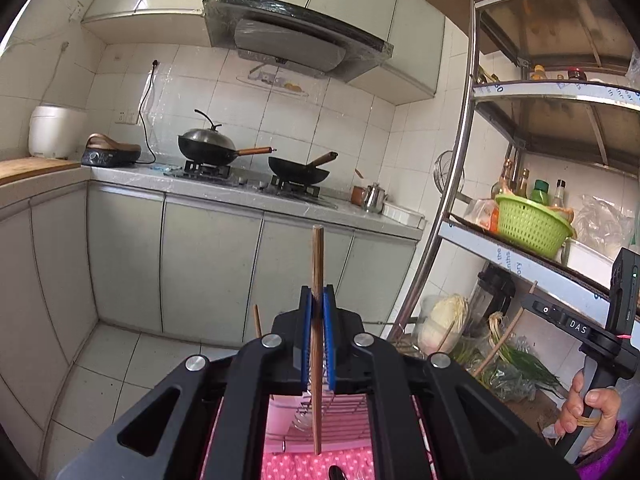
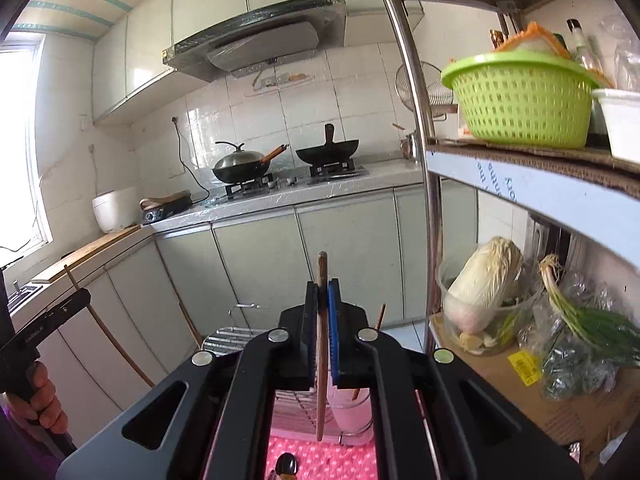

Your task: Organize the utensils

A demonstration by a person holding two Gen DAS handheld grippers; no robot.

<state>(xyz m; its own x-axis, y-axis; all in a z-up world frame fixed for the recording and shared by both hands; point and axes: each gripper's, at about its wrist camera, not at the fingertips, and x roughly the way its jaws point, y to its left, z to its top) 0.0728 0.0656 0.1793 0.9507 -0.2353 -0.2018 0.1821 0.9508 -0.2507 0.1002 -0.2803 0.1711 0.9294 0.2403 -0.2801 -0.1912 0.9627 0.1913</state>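
Your left gripper pinches one chopstick upright, your right gripper another chopstick likewise (probably to drop them tip-down), both above the wire rack.

my left tool is clamped on a chopstick that stands upright between the blue pads, its top poking above them and its lower end hanging over a pink dotted cloth. a wire rack sits below. ahead, two woks rest on the stove on the counter. at right, my other hand grips the right tool near a shelf holding a green basket.
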